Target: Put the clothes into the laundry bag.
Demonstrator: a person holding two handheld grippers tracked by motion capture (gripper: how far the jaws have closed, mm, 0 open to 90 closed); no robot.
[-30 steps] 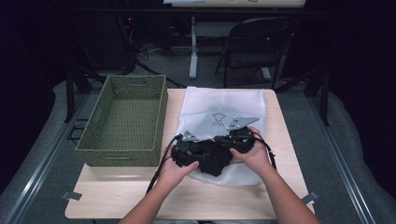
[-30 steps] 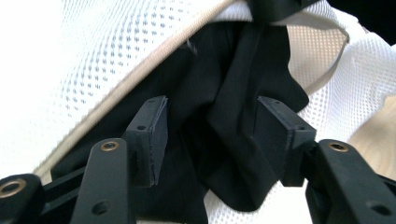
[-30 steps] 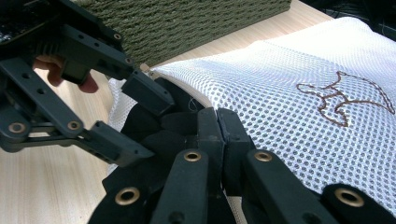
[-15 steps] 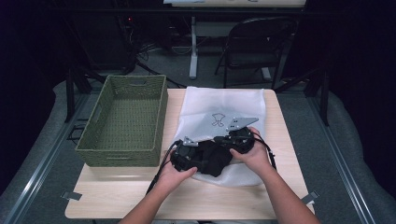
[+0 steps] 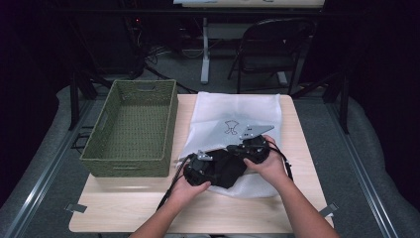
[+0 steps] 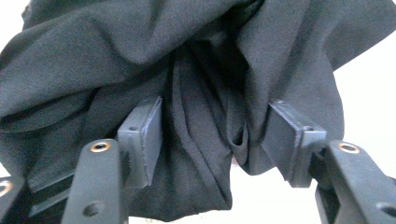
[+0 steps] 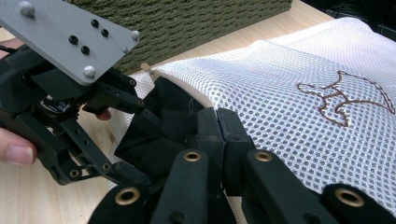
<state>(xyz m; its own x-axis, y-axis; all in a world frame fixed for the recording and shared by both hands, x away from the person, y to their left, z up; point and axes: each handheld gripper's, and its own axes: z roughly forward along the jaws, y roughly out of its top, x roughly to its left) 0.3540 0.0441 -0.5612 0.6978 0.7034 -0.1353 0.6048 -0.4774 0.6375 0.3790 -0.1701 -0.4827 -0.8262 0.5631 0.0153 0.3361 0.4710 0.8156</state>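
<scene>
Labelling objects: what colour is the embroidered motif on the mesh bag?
Brown outline stitching on the white mesh bag; the motif is clearest in the right gripper view.

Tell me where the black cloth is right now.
In the high view, the black cloth lies on the white mesh bag, right of the green basket.

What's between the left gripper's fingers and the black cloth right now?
Nothing visible. The black cloth already hangs between the left gripper's fingers, which stand apart, just been closing. The right gripper is shut at the white mesh bag's opening.
</scene>
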